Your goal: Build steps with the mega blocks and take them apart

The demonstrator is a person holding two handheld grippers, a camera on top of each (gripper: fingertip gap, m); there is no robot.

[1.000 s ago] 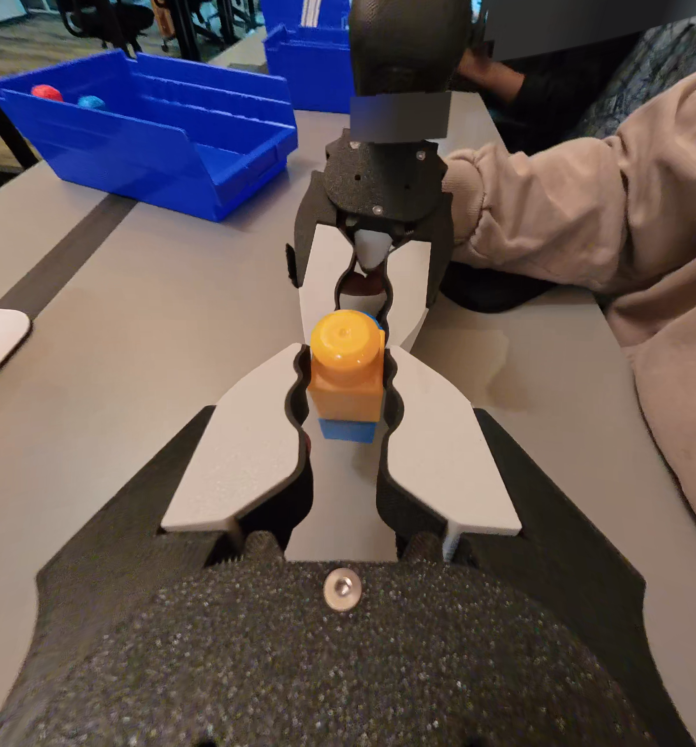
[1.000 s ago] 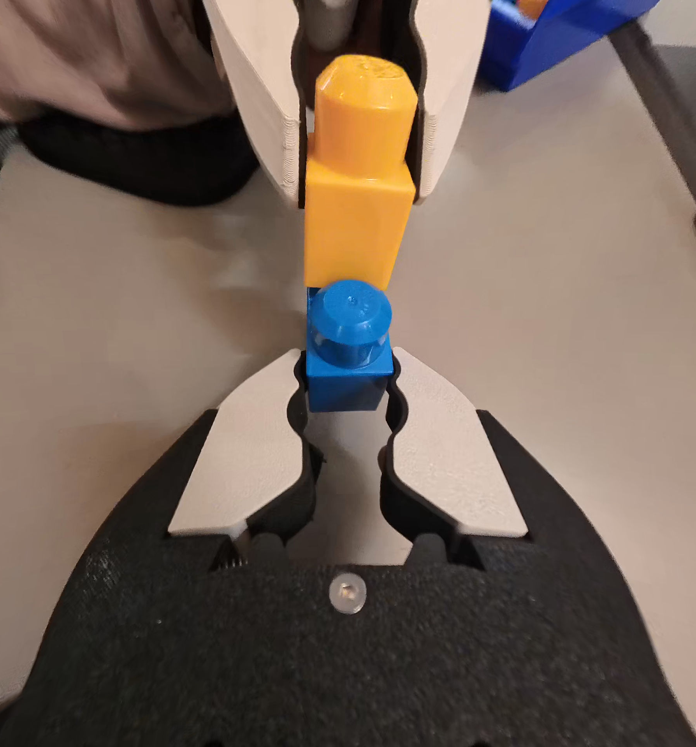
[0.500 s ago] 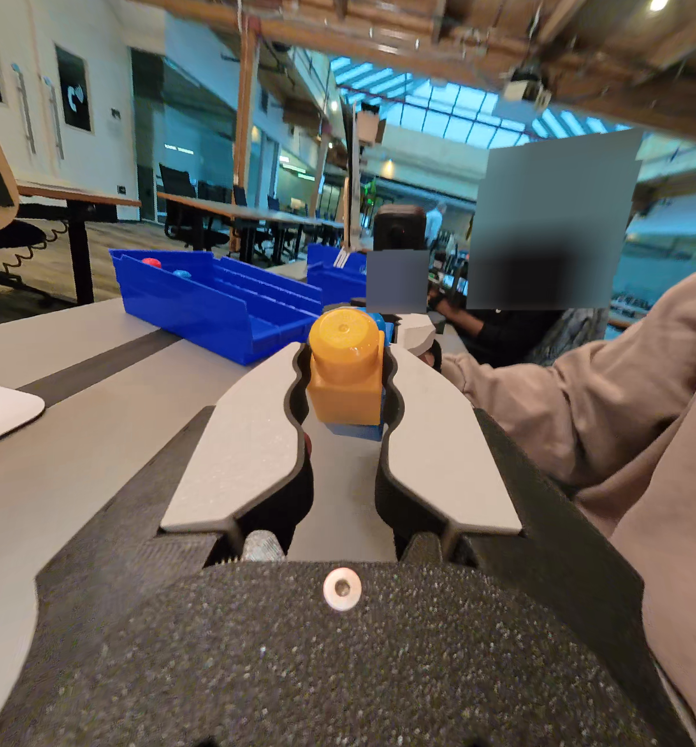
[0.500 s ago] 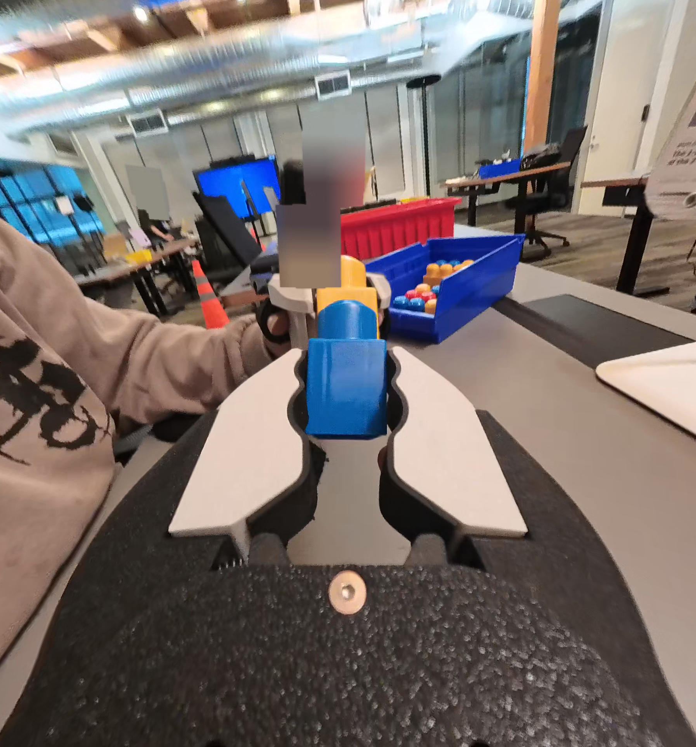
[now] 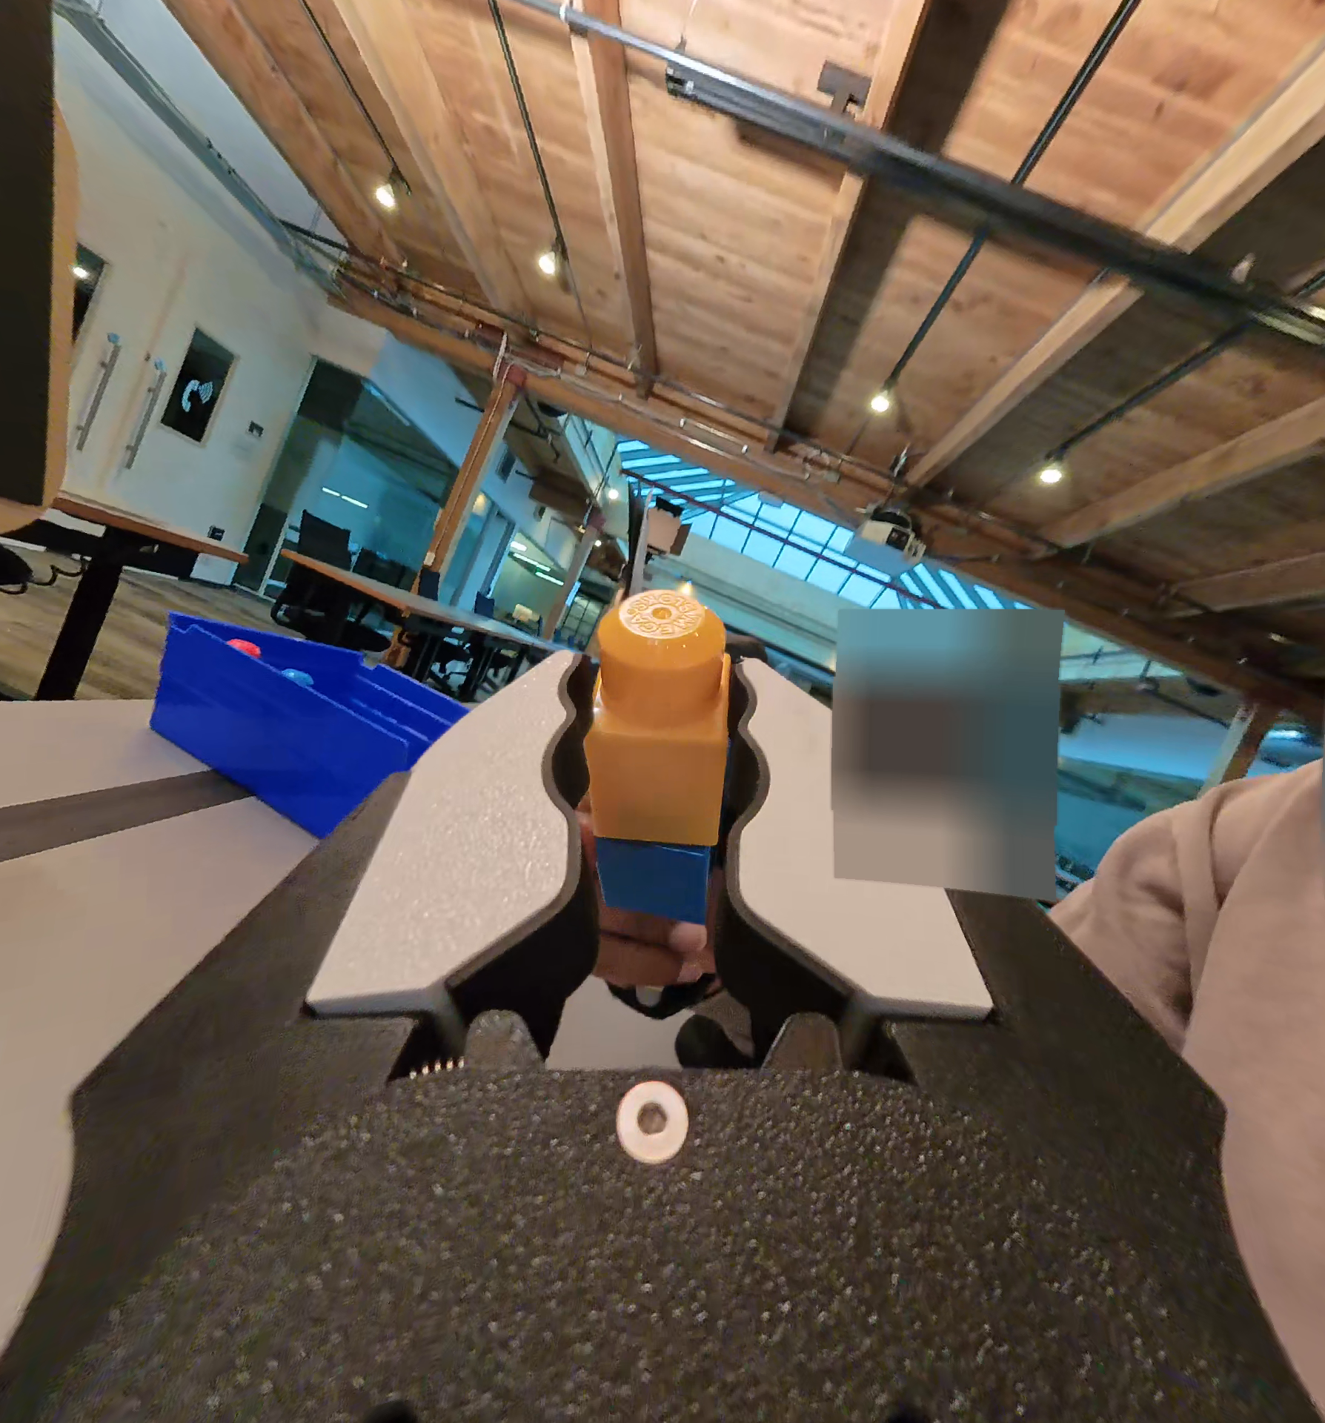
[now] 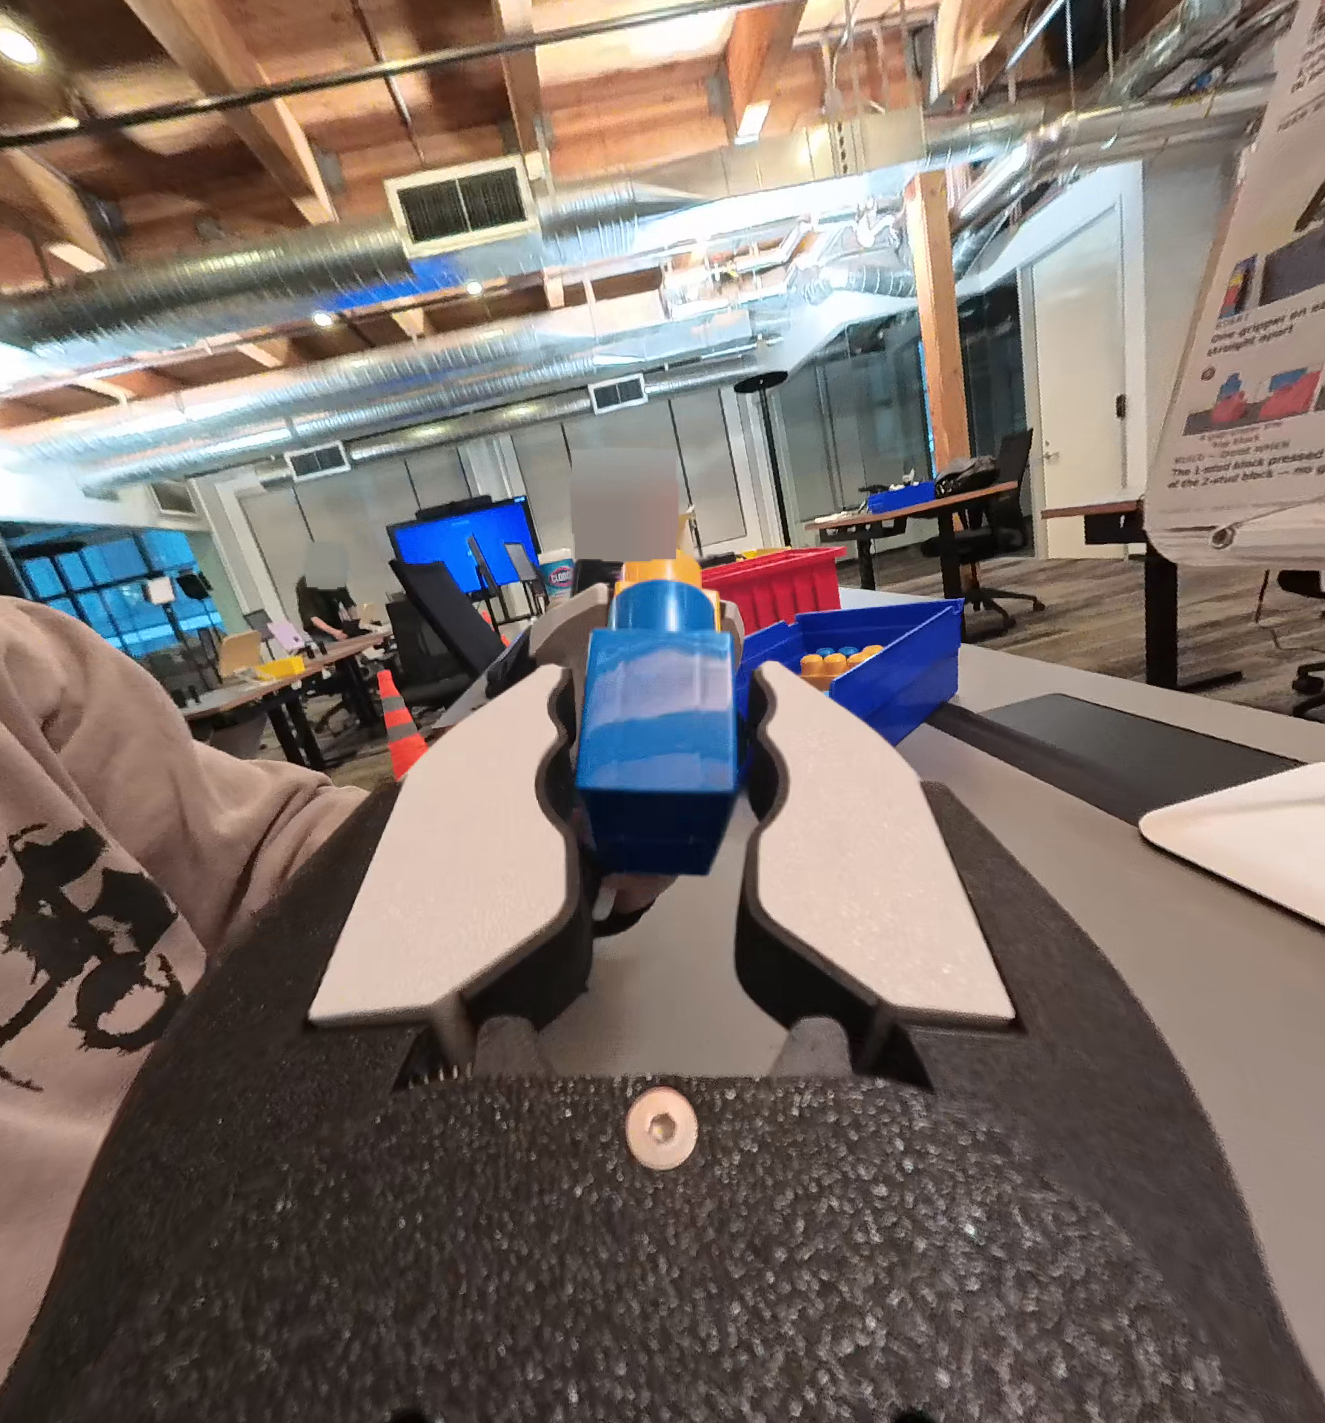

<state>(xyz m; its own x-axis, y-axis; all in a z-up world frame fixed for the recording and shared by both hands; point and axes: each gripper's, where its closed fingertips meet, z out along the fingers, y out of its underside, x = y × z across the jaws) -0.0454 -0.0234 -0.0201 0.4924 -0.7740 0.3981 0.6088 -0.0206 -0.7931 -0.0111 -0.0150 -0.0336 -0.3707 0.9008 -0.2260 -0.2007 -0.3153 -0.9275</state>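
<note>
My left gripper (image 5: 655, 739) is shut on an orange one-stud block (image 5: 658, 739), held up off the table and tilted toward the ceiling. A blue block (image 5: 655, 878) sits under the orange one. My right gripper (image 6: 659, 739) is shut on that blue block (image 6: 658, 739), stud pointing away. Behind it, the orange block (image 6: 659, 571) shows just above the blue stud, between the left gripper's fingers (image 6: 559, 627). The two blocks are joined, and the grippers face each other from opposite sides.
A blue bin (image 5: 282, 731) with a red and a blue piece stands on the grey table (image 5: 105, 924) to the left. Another blue bin (image 6: 890, 670) holding several blocks and a red bin (image 6: 779, 589) stand behind. A white stand base (image 6: 1260, 839) with an instruction sheet (image 6: 1291, 308) is at the right. A beige sleeve (image 5: 1221, 1001) is close by. There is about 5 cm between the tips of the two grippers.
Both grippers have lifted the joined blocks off the table and tilted upward, so the views now show the ceiling and room. Both stay shut on their blocks.
</note>
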